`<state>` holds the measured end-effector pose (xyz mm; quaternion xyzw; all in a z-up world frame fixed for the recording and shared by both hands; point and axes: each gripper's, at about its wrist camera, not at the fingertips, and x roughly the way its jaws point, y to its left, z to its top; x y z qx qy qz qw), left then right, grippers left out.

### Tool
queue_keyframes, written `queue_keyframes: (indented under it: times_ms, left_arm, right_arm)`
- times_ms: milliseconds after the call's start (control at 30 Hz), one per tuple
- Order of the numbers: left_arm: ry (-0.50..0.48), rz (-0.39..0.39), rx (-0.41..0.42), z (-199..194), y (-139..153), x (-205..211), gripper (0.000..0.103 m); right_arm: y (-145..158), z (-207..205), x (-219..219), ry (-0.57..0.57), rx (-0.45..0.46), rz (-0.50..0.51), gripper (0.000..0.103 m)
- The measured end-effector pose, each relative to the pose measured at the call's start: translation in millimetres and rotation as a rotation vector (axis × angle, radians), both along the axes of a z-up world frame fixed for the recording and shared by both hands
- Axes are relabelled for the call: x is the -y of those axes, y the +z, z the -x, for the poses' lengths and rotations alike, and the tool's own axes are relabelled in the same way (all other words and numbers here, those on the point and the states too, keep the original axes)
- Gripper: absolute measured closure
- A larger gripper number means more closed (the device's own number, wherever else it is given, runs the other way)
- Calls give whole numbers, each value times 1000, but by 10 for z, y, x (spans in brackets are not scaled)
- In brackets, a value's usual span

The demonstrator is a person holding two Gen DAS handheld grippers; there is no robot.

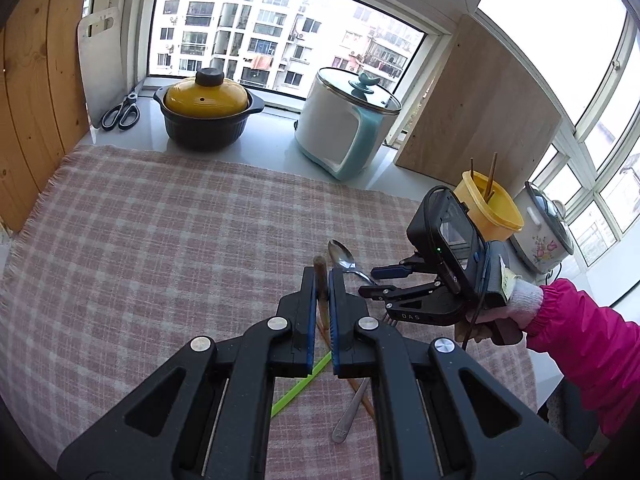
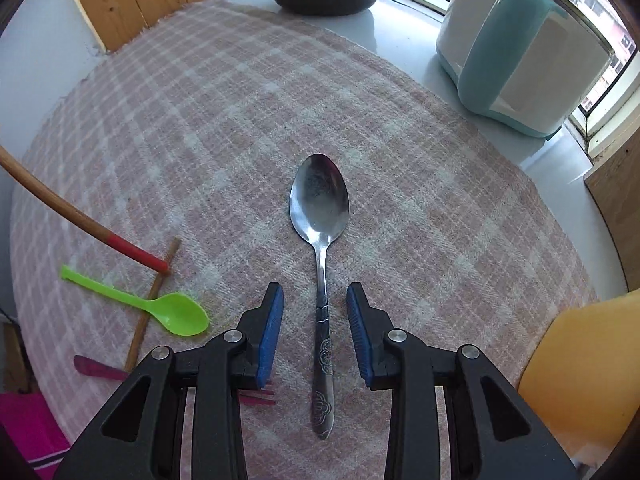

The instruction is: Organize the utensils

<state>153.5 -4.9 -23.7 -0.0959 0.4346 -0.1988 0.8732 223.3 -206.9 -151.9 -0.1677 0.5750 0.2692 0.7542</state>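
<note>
My left gripper (image 1: 323,276) is shut on a wooden chopstick (image 1: 321,300) and holds it tilted; its red-tipped end (image 2: 136,254) touches the cloth in the right wrist view. My right gripper (image 2: 315,300) is open, its jaws on either side of the handle of a metal spoon (image 2: 320,204) that lies flat on the checked cloth (image 2: 200,120); the spoon's bowl also shows in the left wrist view (image 1: 340,257). A green plastic spoon (image 2: 168,312), a second chopstick (image 2: 150,304) and a dark red plastic fork (image 2: 96,368) lie at left. A yellow utensil cup (image 1: 490,208) holds chopsticks behind the right gripper (image 1: 376,280).
A yellow-lidded black pot (image 1: 208,112) and a white-and-teal cooker (image 1: 344,128) stand by the window. Scissors (image 1: 122,114) and a cutting board (image 1: 100,64) are at back left. A wooden panel (image 1: 472,120) and a rice cooker (image 1: 544,236) are at right.
</note>
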Motion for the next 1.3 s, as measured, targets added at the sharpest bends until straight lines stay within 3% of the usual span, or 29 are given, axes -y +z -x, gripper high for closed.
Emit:
queue_keyframes:
  times_ms: [100, 233, 533, 1300]
  left_arm:
    - [-2, -1, 1, -7, 3, 9, 100]
    - [-1, 0, 0, -8, -1, 8, 100]
    - [-22, 6, 26, 11, 106, 98, 100]
    - [-193, 34, 136, -18, 662, 921, 100]
  right_arm:
    - [10, -33, -9, 5, -4, 1, 78]
    - [22, -26, -40, 14, -5, 7, 99]
    - [164, 87, -4, -43, 38, -32, 100]
    - [1349, 697, 1044, -297, 320, -228, 100]
